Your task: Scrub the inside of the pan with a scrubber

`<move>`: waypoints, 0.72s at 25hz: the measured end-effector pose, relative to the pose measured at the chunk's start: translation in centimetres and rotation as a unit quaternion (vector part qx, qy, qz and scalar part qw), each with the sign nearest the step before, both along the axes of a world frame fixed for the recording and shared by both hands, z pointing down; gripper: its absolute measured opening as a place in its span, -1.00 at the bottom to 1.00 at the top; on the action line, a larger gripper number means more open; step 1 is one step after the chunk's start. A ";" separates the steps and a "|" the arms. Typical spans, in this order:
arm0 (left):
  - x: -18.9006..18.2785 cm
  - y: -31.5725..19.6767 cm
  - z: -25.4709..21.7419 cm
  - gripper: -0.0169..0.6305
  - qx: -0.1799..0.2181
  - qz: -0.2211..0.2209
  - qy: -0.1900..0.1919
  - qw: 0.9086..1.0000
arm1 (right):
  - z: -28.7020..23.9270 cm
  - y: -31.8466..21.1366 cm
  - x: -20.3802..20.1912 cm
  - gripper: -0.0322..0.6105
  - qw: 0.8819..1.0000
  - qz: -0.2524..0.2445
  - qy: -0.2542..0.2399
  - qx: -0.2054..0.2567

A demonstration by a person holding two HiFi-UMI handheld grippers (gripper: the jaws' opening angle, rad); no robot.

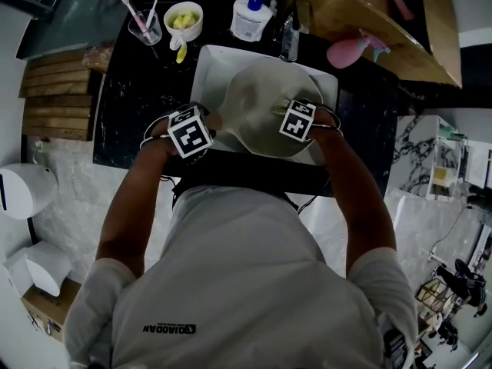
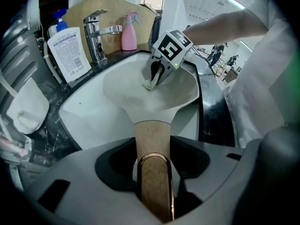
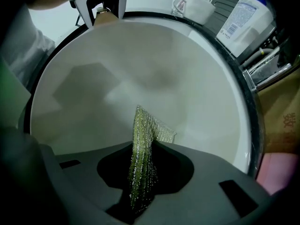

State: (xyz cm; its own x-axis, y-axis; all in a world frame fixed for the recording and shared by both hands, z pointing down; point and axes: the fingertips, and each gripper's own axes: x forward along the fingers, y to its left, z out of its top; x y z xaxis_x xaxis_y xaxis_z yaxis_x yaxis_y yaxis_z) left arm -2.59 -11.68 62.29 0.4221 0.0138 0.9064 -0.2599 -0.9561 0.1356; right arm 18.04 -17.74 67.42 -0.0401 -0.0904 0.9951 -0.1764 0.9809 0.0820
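A pale, cream-coloured pan (image 1: 265, 110) rests tilted in the white sink (image 1: 207, 60). Its speckled beige handle (image 2: 151, 139) with a copper-coloured end runs between the jaws of my left gripper (image 2: 152, 172), which is shut on it. My right gripper (image 3: 140, 172) is shut on a green mesh scrubber (image 3: 143, 144), whose tip touches the pan's inner surface (image 3: 140, 78). From the left gripper view the right gripper (image 2: 157, 76) stands inside the pan bowl with the scrubber (image 2: 150, 84) pressed to the bottom. In the head view the right gripper (image 1: 288, 114) is over the pan.
A chrome tap (image 2: 96, 41), a white soap bottle (image 2: 69, 48) and a pink spray bottle (image 2: 129, 32) stand behind the sink. A cup with toothbrushes (image 1: 144, 23) and a white bowl (image 1: 183, 20) sit on the black counter (image 1: 127, 106) at left. Wooden boards (image 1: 58, 94) lie further left.
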 end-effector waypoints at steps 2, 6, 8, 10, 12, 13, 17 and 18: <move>0.0 0.0 0.0 -0.28 0.001 0.000 -0.001 1.000 | 0.0 0.9 0.0 -0.61 1.000 -0.003 0.002 -0.015; 0.1 0.0 0.0 -0.28 0.002 0.000 -0.001 1.000 | -0.2 2.5 -0.1 -0.61 0.999 -0.003 0.003 -0.048; 0.1 0.0 0.0 -0.28 0.002 0.000 -0.001 1.000 | -0.3 3.1 0.0 -0.61 0.998 0.002 0.007 -0.063; 0.1 0.0 0.0 -0.28 0.002 0.000 -0.002 1.000 | -0.5 3.6 0.3 -0.61 0.997 0.012 0.017 -0.072; 0.1 0.0 0.0 -0.28 0.003 0.000 -0.003 1.000 | -0.5 4.2 0.2 -0.61 0.996 0.017 0.015 -0.086; 0.1 0.0 0.0 -0.28 0.003 0.000 -0.003 1.000 | -0.5 4.5 0.0 -0.61 0.995 0.019 0.011 -0.094; 0.1 0.0 0.1 -0.28 0.004 0.000 -0.003 1.000 | -0.3 6.0 -0.3 -0.61 0.990 0.045 0.003 -0.131; 0.1 0.0 0.1 -0.28 0.004 0.000 -0.003 1.000 | -0.2 6.4 -0.6 -0.61 0.988 0.052 -0.005 -0.143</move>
